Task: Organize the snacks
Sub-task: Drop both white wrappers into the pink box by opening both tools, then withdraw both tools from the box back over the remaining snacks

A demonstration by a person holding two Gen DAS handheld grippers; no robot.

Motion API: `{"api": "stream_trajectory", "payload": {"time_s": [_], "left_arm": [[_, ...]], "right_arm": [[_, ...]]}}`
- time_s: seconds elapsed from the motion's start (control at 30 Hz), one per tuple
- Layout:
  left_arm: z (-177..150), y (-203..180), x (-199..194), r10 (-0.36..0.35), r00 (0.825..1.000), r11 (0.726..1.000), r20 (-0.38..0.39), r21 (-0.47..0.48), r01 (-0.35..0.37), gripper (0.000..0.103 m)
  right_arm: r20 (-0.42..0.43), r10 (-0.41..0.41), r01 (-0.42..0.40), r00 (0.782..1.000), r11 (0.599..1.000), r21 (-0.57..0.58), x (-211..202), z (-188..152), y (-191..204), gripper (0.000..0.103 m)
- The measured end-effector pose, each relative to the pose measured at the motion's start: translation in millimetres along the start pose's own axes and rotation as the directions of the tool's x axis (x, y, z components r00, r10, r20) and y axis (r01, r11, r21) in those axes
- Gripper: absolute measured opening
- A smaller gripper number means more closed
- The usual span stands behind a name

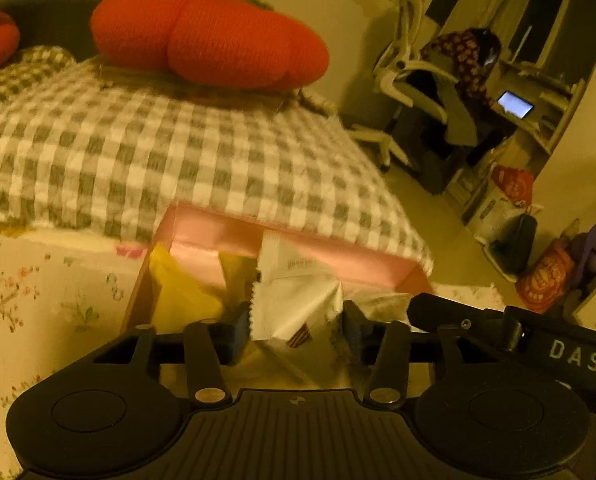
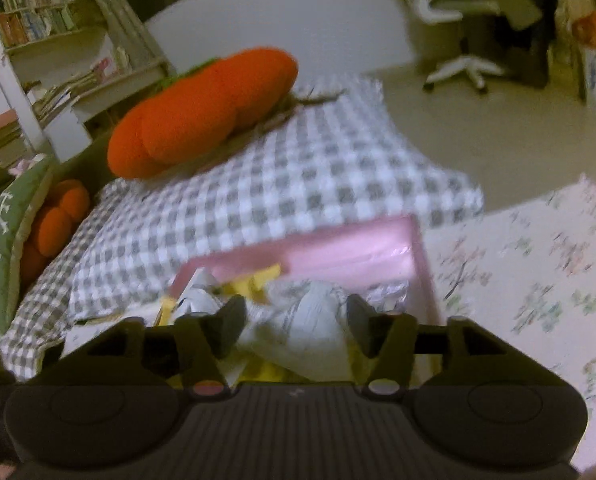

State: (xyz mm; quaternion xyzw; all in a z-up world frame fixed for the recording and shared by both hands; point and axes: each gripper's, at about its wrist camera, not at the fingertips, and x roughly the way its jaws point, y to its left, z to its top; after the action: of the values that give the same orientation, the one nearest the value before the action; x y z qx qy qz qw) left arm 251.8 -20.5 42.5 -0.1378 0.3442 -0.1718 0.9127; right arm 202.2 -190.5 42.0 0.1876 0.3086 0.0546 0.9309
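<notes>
A pink box (image 1: 218, 232) lies on the floral bedsheet and holds several snack packets, yellow (image 1: 178, 292) and white. In the left wrist view my left gripper (image 1: 296, 328) has its fingers on both sides of a white packet (image 1: 294, 300) over the box. In the right wrist view my right gripper (image 2: 294, 324) is over the same pink box (image 2: 337, 256), its fingers either side of a crumpled white packet (image 2: 301, 324) lying on yellow packets (image 2: 258, 280). The frame is blurred. The right gripper's body (image 1: 497, 328) shows at the lower right of the left view.
A grey checked pillow (image 1: 178, 152) lies just behind the box with an orange pumpkin cushion (image 1: 210, 40) on it. The floral sheet (image 2: 537, 264) spreads beside the box. A person sits at a desk (image 1: 465, 76) across the room; bags stand on the floor (image 1: 513, 208).
</notes>
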Motion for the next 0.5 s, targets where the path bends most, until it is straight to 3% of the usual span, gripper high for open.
{"api": "stream_trajectory", "payload": {"time_s": [0.27,0.5], "left_arm": [[19.3,-5.8,-37.9,0.029,0.999,1.0,0.021,-0.006,-0.028,0.067],[14.9,-7.4,-71.9,0.106,0.993,0.992,-0.05,-0.06,-0.109,0.073]], "right_arm": [[0.006,0.009,-0.009,1.0,0.997,0.075,-20.4,9.0,-12.1,0.054],[-0.058,0.028,-0.025,0.998,0.998,0.049,-36.7,3.6,-3.5,0.057]]}}
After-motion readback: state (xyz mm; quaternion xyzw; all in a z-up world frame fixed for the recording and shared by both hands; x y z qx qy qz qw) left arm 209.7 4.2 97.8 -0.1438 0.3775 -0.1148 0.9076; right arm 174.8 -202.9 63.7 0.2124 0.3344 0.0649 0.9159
